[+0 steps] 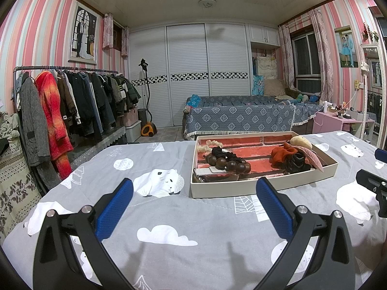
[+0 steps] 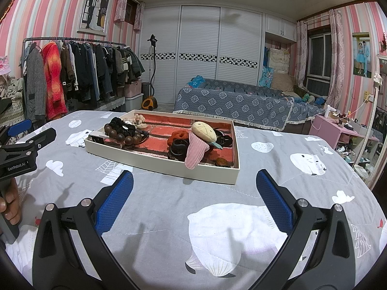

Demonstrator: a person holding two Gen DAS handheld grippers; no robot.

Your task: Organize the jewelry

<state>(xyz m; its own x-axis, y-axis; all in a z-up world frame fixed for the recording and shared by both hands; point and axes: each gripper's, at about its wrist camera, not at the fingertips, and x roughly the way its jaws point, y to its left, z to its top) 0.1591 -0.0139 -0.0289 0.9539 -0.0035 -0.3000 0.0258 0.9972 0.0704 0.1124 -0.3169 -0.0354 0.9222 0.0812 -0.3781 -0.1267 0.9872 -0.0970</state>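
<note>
Grey quilted bedspread (image 1: pixel 169 217) printed with white polar bears, clouds and trees fills the foreground of both wrist views. On it lies a shallow cream tray (image 1: pixel 261 187) with a red brick-patterned floor, at about one o'clock from the left gripper (image 1: pixel 193 191) and at about twelve o'clock from the right gripper (image 2: pixel 193 183). Both grippers hover above the bedspread with their blue-padded fingers (image 1: pixel 116 207) spread wide apart and nothing between them. Inside the tray, toward its left end, a bracelet of large dark brown wooden beads (image 1: pixel 227 164) touches a black scrunchie (image 1: pixel 223 153), with a pale cream hair tie (image 1: pixel 205 146) beside them at the far corner. Toward the tray's right end sits a cluster: a rust-orange scrunchie (image 1: pixel 280 154), a black claw clip (image 1: pixel 297 163), a pink ribbed fabric piece (image 2: pixel 196 152) draped over the near rim, and a beige oval plush piece (image 2: pixel 204 130) resting on top. A flat dark object with a white band (image 1: pixel 208 171) lies along the near left wall of the tray; what it is I cannot tell. In the right wrist view the left gripper shows at nine o'clock, held by a hand (image 2: pixel 9 205). Beyond the bed, a clothes rail (image 1: pixel 67 96) stands at ten o'clock and a white slatted wardrobe (image 1: pixel 188 72) at twelve o'clock.
</note>
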